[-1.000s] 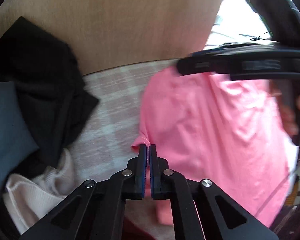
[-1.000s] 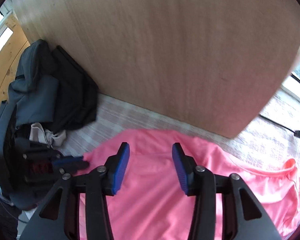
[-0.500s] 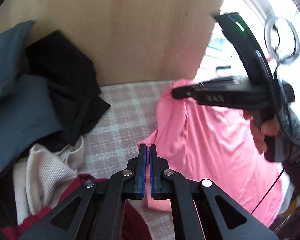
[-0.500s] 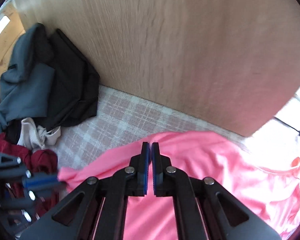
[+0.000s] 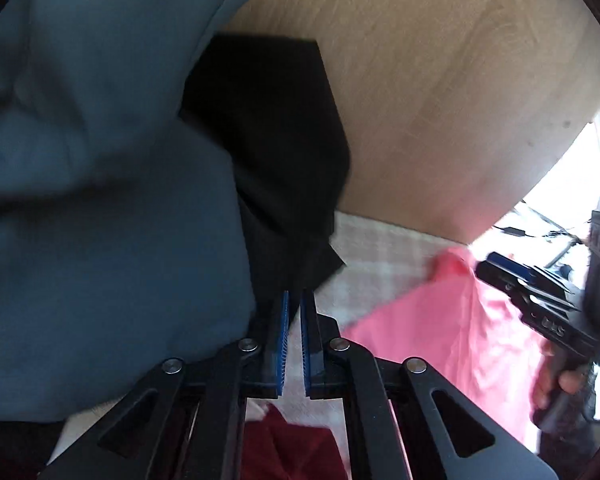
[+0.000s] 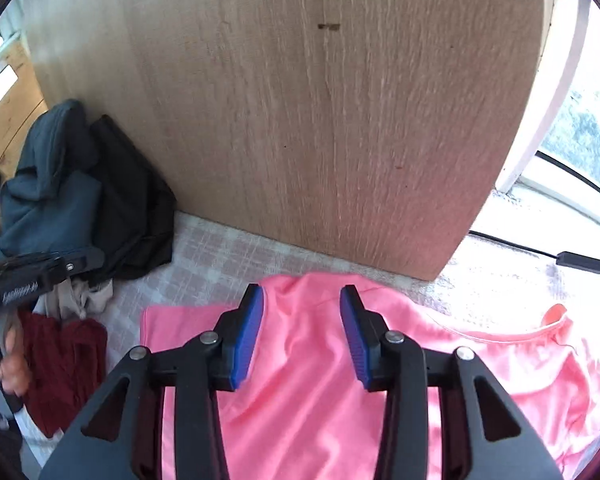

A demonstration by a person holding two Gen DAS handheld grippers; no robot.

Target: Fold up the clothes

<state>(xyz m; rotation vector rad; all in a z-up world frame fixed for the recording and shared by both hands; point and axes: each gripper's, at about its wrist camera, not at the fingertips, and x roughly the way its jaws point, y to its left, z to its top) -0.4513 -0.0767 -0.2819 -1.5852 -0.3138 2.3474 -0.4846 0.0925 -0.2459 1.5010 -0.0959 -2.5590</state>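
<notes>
A pink shirt (image 6: 300, 392) lies spread on the checked bed cover (image 6: 220, 264), its left edge folded in straight. My right gripper (image 6: 300, 320) hovers over the shirt's upper middle; its jaws are opening wide and the pads touch no cloth. In the left wrist view that gripper (image 5: 504, 268) shows at the right above the pink shirt (image 5: 440, 344). My left gripper (image 5: 296, 300) has a narrow gap between its blue pads, opening, with nothing in it. It points at the edge of a black garment (image 5: 268, 160) in the pile left of the shirt.
The pile at the left holds a blue-grey garment (image 6: 48, 208), a dark red one (image 6: 64, 360) and a cream one (image 6: 80, 300). A wooden board (image 6: 300, 120) stands upright behind the bed. A cable with an adapter (image 6: 580, 262) lies by the window at the right.
The left gripper let go of the pink shirt's corner and swung left toward the pile. The right gripper shut over the shirt, then reopened. The shirt's left side now lies flat.
</notes>
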